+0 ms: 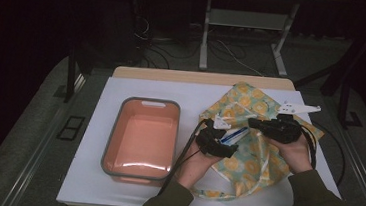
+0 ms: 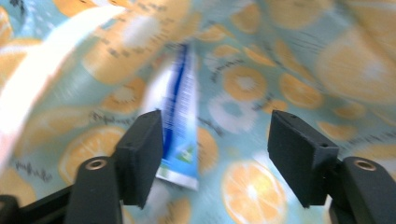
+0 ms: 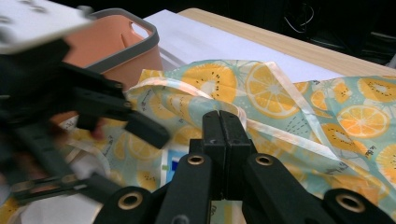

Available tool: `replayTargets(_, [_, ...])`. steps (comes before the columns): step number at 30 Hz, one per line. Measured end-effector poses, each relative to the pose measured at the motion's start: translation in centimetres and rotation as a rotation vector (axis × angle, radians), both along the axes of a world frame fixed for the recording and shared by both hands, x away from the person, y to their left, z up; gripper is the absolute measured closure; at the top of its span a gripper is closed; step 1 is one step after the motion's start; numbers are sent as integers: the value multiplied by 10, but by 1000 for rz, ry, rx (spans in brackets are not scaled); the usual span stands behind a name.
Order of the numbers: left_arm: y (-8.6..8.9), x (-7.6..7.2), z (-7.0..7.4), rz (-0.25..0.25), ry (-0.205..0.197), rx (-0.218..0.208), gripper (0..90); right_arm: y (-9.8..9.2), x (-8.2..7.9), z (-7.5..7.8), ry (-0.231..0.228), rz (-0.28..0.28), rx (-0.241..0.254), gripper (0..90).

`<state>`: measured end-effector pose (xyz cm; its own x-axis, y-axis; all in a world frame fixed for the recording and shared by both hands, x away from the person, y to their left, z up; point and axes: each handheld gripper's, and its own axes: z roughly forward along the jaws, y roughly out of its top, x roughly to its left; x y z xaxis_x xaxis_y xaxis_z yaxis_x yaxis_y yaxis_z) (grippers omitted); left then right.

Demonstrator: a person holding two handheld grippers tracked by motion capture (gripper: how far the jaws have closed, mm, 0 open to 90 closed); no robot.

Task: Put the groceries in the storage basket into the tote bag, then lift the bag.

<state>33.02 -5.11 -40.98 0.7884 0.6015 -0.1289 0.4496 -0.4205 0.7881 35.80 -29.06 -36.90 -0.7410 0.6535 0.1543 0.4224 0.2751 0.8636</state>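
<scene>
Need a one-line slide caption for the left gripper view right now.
Left gripper open over the orange-print bag, a blue-and-white tube lying against one jaw.

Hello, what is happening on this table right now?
A person works with a gripper in each hand over an orange-print cloth bag. The right gripper is shut on the bag's fabric. The left gripper stands open around a blue-and-white tube lying on the bag. An empty orange tub sits beside them.
</scene>
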Motion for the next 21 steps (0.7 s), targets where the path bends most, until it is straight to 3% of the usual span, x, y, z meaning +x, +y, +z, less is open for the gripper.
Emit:
replayTargets(8, [17, -22, -9, 11, 29, -14, 275, 0, -5, -3, 13, 16, -22, 898])
replayTargets(16, [21, -35, -28, 13, 52, -3, 264, 5, -14, -15, 40, 45, -63, 893])
replayTargets(21, [23, -40, -34, 7, 58, 5, 242, 5, -24, -10, 33, 29, -50, 638])
